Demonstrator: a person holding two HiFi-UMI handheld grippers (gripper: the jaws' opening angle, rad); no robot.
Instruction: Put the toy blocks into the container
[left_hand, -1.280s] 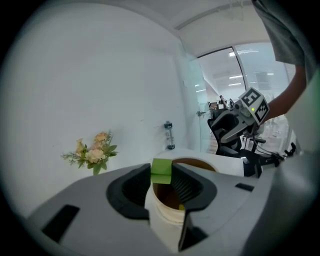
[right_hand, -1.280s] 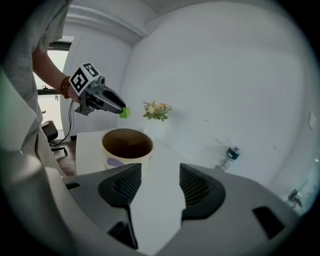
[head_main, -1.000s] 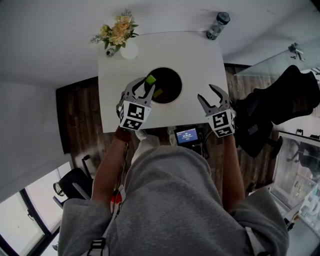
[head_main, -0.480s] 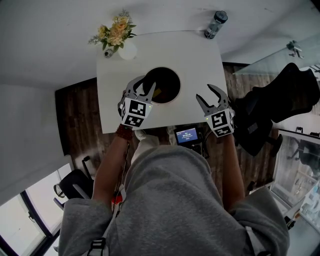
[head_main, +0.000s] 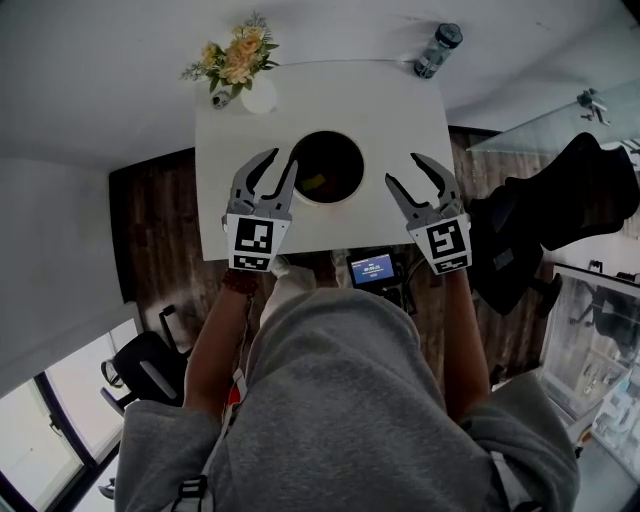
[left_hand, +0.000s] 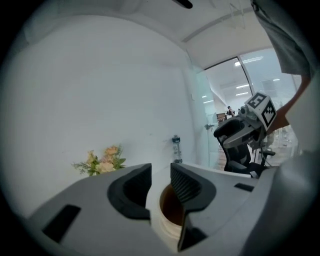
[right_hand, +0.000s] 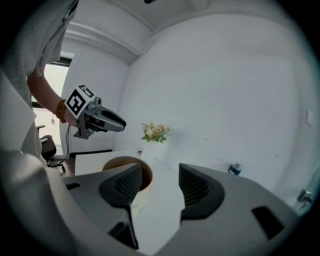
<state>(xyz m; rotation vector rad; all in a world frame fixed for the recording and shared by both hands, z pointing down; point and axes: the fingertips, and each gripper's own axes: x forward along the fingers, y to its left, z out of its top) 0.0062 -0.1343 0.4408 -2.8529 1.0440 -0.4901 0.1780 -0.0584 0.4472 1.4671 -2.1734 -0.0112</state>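
**A:** Count it for me.

**B:** Two claws, a left claw (head_main: 283, 162) and a right claw (head_main: 404, 170). One desk (head_main: 400, 110), one bin (head_main: 330, 203), one block (head_main: 315, 183) that I can make out, one bunch of flowers (head_main: 235, 60) and one bottle (head_main: 437, 50).

**A:** Where's the bin?

**B:** Between the claws, just right of the left claw's tips and near the right claw's left side. The block lies inside it. The flowers stand beyond the left claw, the bottle beyond the right.

**A:** And the claws?

**B:** Both wide, with nothing between the jaws.

**A:** What's changed from a second ago?

**B:** Back then the left claw held a green block over the bin's rim. Now it is empty and drawn off to the bin's left, and its jaws have just been closing a little. The right claw has edged forward.
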